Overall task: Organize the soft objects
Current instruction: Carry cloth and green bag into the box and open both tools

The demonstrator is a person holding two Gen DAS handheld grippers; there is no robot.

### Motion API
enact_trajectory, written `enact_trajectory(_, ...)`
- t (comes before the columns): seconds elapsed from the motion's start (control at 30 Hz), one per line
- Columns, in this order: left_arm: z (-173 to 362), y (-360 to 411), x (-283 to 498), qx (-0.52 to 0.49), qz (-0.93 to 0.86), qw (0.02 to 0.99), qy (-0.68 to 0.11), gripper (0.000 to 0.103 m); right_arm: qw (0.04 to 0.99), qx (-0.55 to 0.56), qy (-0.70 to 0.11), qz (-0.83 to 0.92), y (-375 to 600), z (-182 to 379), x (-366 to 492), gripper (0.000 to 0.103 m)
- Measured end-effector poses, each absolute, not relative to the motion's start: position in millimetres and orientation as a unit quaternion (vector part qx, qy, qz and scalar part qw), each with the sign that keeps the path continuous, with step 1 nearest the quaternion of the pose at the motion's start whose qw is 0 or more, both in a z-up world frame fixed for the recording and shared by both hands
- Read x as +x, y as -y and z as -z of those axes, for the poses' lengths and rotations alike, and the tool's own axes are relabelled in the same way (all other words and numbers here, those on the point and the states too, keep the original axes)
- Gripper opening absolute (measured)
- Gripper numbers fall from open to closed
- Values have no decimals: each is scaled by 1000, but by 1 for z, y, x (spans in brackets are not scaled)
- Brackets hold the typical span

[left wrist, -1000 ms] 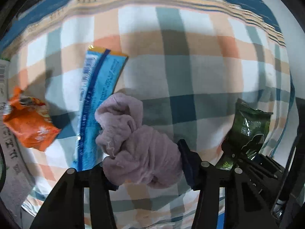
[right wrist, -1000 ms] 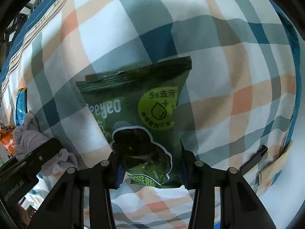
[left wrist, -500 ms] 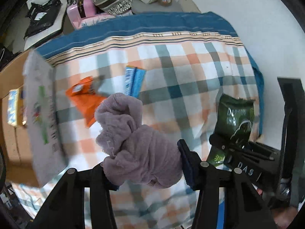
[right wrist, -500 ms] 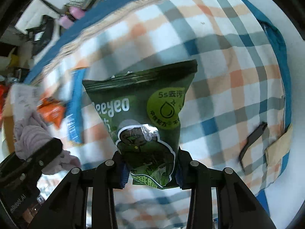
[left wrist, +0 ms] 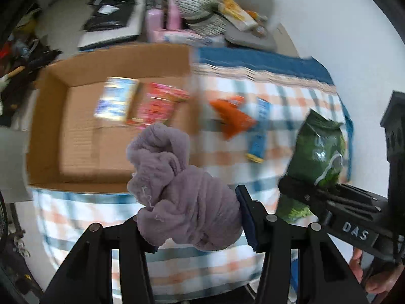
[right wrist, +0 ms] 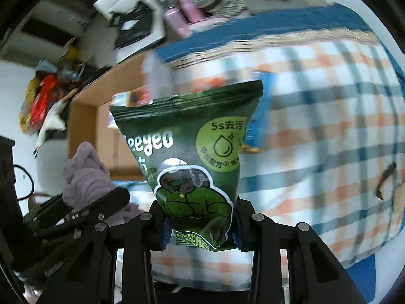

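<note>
The crumpled mauve cloth is sitting between the jaws of the left gripper, which are clamping it on both sides; its loose upper folds are standing up above the jaws. The cloth is hanging in the air over the near edge of the open cardboard box, clear of the surface below. The dark green snack-style pouch is standing upright in the right gripper, whose jaws are pinching its lower end. In the left wrist view this pouch is appearing to the right of the cloth, also lifted clear.

Inside the cardboard box, a blue-and-white packet and a red packet are lying side by side on the box floor. To the right of the box, an orange packet and a blue packet are lying close together on the plaid checked cloth covering the counter. Motion blur is softening the box, the packets and the plaid pattern in both views. Beyond the far edge, assorted household clutter is showing.
</note>
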State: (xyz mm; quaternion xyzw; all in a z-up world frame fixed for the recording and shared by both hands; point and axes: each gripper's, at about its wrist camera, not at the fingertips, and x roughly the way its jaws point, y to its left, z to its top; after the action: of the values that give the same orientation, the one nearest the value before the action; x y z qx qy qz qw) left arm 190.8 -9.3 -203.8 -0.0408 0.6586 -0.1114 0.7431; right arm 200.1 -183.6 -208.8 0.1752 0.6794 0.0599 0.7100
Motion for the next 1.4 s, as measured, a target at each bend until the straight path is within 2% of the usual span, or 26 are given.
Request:
enact_trajectory(0.23,200,-96,222,-44,48,756,-651,47,706,148,-687,-91,77,204,226,40)
enact_trajectory(0.5,244,-162,289,-31,0,736,-677,47,682,124,-718,-67,10,238,269,40)
enact_trajectory(0.9,332,-167,368,-2,10,684,-730,47,625,86,-774,-58,-17,322,297,40)
enact_trajectory(1.2,366,-161,389,11,5,655,-756,52,579,63,-811,-54,-32,364,310,42)
enact_trajectory(1.3,368,-164,392,-7,7,645,-764,55,556,73,-826,-62,-32,372,314,57)
enact_trajectory(1.37,365,-165,393,-10,5,648,-761,57,558,68,-825,-60,-32,370,317,82)
enact_trajectory(1.4,363,-164,393,-11,5,650,-760,59,564,63,-821,-59,-32,367,318,85)
